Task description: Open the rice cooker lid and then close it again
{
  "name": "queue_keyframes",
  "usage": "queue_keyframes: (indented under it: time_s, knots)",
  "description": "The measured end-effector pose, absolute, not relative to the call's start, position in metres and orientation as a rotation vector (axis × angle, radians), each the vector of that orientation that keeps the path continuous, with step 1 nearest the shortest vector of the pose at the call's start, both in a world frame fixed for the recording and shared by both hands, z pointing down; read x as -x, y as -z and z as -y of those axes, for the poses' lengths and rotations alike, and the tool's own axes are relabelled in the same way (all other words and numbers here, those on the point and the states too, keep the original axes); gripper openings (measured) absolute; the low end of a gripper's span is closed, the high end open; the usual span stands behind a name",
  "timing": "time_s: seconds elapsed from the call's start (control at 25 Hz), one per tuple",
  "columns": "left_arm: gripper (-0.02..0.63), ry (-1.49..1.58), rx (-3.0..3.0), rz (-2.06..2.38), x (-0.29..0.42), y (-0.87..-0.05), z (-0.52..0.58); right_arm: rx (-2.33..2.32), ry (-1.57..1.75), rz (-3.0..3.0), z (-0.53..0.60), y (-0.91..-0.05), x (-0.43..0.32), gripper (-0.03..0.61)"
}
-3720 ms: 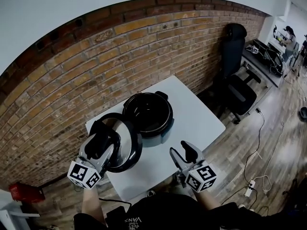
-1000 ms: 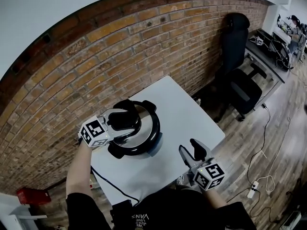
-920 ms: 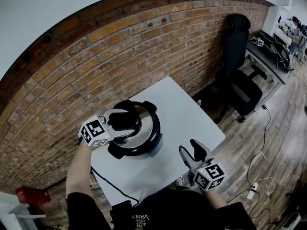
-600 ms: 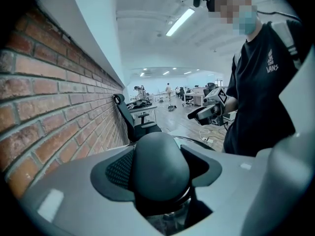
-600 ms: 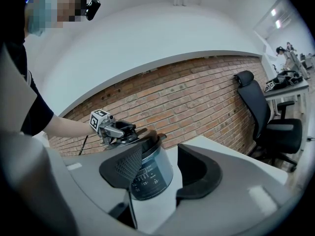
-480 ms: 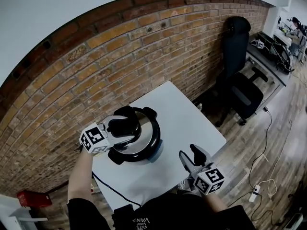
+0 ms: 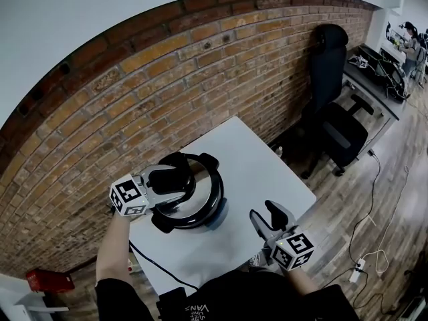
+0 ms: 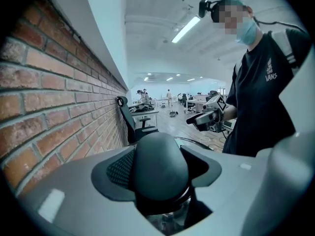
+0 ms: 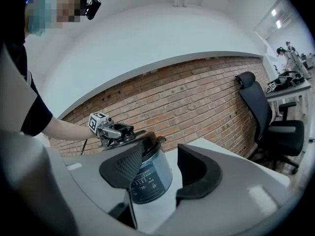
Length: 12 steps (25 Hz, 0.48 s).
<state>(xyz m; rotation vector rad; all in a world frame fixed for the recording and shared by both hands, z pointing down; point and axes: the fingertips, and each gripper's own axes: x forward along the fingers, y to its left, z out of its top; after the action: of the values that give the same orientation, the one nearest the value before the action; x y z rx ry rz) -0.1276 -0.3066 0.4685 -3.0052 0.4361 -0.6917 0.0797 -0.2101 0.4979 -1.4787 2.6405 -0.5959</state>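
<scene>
The rice cooker [image 7: 212, 209] is seen near the left corner of the white surface [image 7: 261, 169], by the edge facing the brick wall. Its lid [image 7: 200, 191] lies over the pot. The lid's black knob [image 8: 160, 168] is clamped between the widely spread jaws of the left gripper [image 7: 175, 179]. The right gripper [image 7: 271, 216] is held open and empty off the surface's near edge.

The closing step is judged to be in hand. The lid should be kept level and centred over the rim, and lowered without dragging the cooker towards the edge. The knob should be released only once the lid is felt to sit flat. Whether it is fully seated yet cannot be told from these views.

"VANS" [image 8: 272, 76] can be read on the person's black shirt. The print on the cooker's front panel [image 9: 145, 181] is too small to be read.
</scene>
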Motion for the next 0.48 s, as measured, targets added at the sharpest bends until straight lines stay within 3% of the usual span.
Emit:
queue_keyframes:
  time_s: [0.48]
  knots:
    - [0.284,0.804,2.951,-0.473,0.1219,-0.4753,0.3057,1.490,0.621,-2.619,0.2066,-0.5029,-0.0836,0.216]
